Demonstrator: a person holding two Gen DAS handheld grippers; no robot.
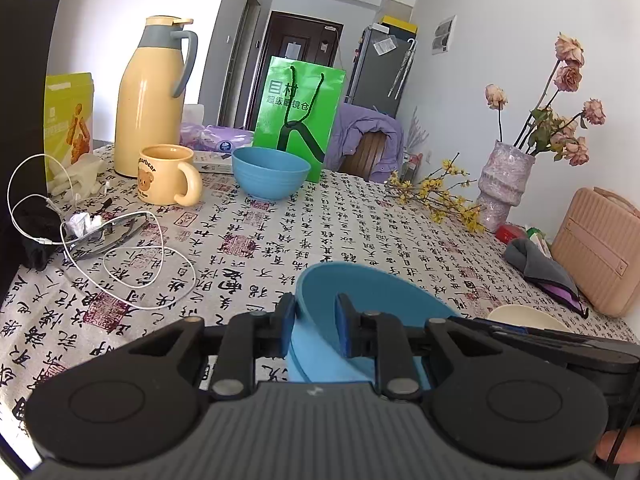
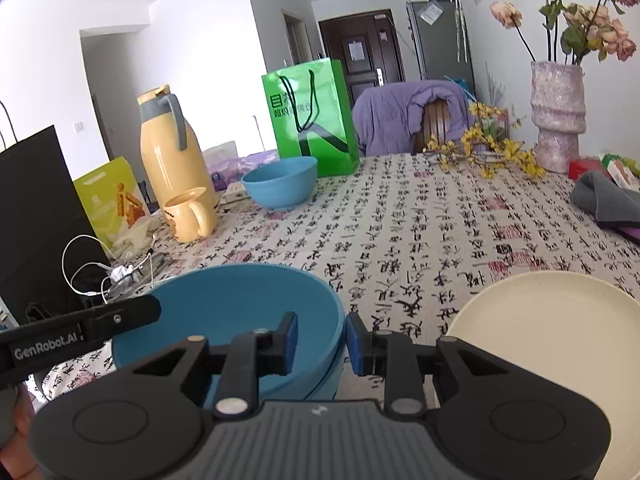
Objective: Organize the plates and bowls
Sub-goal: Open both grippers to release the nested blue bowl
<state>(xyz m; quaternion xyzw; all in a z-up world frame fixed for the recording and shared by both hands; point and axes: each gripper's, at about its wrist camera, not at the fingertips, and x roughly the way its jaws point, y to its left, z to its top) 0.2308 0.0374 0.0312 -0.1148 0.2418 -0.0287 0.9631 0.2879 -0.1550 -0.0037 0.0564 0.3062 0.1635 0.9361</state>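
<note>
Reading "GenRobot.AI" on left tool (image 2: 80,332)

Left hand-held gripper (image 1: 314,330) astride near blue bowl's (image 1: 372,304) rim, pads apart.

Two low, close wrist cameras face along the patterned table (image 1: 360,216) toward the far door, both sharing the near blue bowl (image 2: 240,312) and green bag (image 1: 298,116).

The left gripper (image 1: 316,330) points slightly downward, its blue-padded fingers (image 1: 343,330) slightly parted. The right gripper (image 2: 322,344) matches that pose, its fingers (image 2: 355,346) parted a little wider.
</note>
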